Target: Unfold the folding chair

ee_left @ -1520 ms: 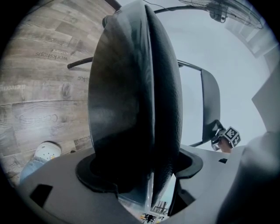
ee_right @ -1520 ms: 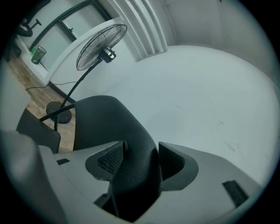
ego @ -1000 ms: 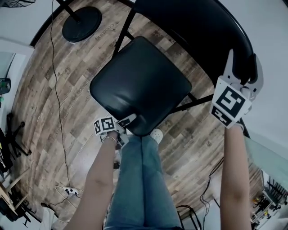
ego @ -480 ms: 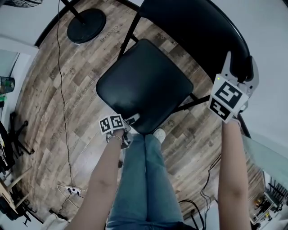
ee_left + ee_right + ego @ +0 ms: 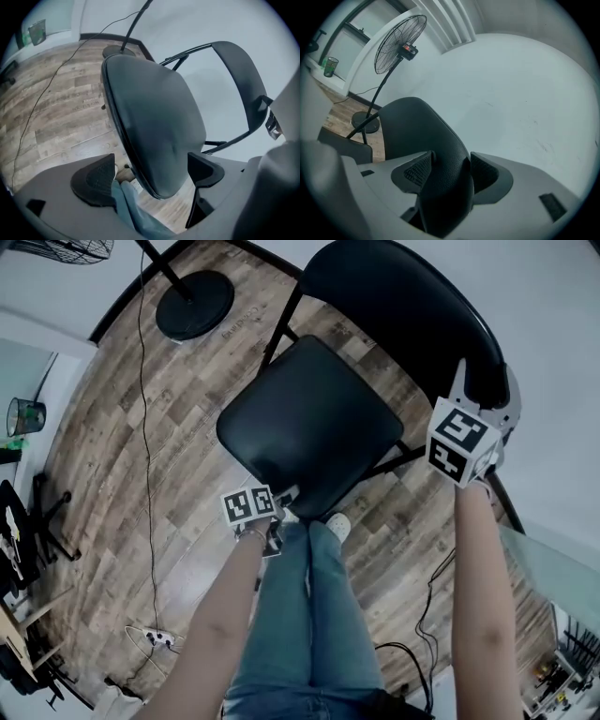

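Note:
The black folding chair stands opened, its padded seat (image 5: 314,423) roughly level and its backrest (image 5: 403,306) towards the wall. My left gripper (image 5: 284,495) is at the seat's near edge. In the left gripper view the seat (image 5: 154,122) hangs between the left gripper's (image 5: 152,173) wide jaws, and neither pad (image 5: 96,180) presses on it. These jaws have just been opening. My right gripper (image 5: 480,397) is shut on the backrest's right end. In the right gripper view both pads of the right gripper (image 5: 445,173) clamp the backrest (image 5: 417,131).
A standing fan (image 5: 401,40) has its round base (image 5: 195,306) on the wood floor behind the chair. A cable (image 5: 145,427) runs to a power strip (image 5: 155,638). The person's legs in jeans (image 5: 305,615) stand right against the seat. A white wall is at the right, and clutter at the far left.
The left gripper has let go of the seat's front edge, and it has risen and tilted. The right gripper keeps its hold on the backrest.

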`<action>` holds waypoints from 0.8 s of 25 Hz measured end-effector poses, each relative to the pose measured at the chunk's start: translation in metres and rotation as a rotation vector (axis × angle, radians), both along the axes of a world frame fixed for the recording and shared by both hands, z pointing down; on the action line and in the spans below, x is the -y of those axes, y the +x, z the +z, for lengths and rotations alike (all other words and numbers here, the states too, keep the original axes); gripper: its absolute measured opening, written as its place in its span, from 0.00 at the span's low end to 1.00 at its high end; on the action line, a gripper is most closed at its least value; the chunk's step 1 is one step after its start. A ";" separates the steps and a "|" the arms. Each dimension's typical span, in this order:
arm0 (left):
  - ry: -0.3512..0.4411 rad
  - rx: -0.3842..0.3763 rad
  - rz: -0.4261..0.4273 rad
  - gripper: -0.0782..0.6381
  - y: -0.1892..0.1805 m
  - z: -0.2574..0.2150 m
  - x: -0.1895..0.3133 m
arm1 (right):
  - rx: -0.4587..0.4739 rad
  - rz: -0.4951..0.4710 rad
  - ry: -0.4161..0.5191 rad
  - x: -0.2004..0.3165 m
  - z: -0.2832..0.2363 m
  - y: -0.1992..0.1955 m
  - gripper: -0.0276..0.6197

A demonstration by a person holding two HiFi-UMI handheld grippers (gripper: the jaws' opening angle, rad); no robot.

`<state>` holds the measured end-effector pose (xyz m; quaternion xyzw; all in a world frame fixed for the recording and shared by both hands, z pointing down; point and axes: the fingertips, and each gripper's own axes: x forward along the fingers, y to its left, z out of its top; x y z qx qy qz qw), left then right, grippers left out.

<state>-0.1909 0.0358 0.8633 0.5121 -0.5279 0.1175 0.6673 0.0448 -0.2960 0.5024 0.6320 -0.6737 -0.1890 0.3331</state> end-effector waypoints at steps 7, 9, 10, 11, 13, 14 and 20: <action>-0.035 0.025 0.029 0.75 0.006 -0.037 -0.012 | -0.062 -0.046 -0.141 -0.010 0.006 0.004 0.41; -0.024 0.034 0.039 0.75 0.008 -0.050 -0.008 | -0.043 -0.046 -0.176 -0.018 0.006 0.007 0.41; -0.020 0.037 0.044 0.75 0.009 -0.056 -0.006 | -0.028 -0.046 -0.187 -0.022 0.005 0.009 0.41; -0.018 0.039 0.047 0.75 0.010 -0.062 -0.004 | -0.017 -0.046 -0.197 -0.027 0.004 0.010 0.41; -0.014 0.046 0.052 0.75 0.012 -0.075 0.001 | -0.008 -0.049 -0.221 -0.037 0.002 0.012 0.41; -0.009 0.052 0.055 0.75 0.012 -0.081 0.003 | -0.005 -0.050 -0.235 -0.041 0.001 0.013 0.41; 0.016 0.072 0.068 0.75 0.011 -0.123 0.011 | 0.000 -0.096 -0.292 -0.070 -0.015 0.012 0.41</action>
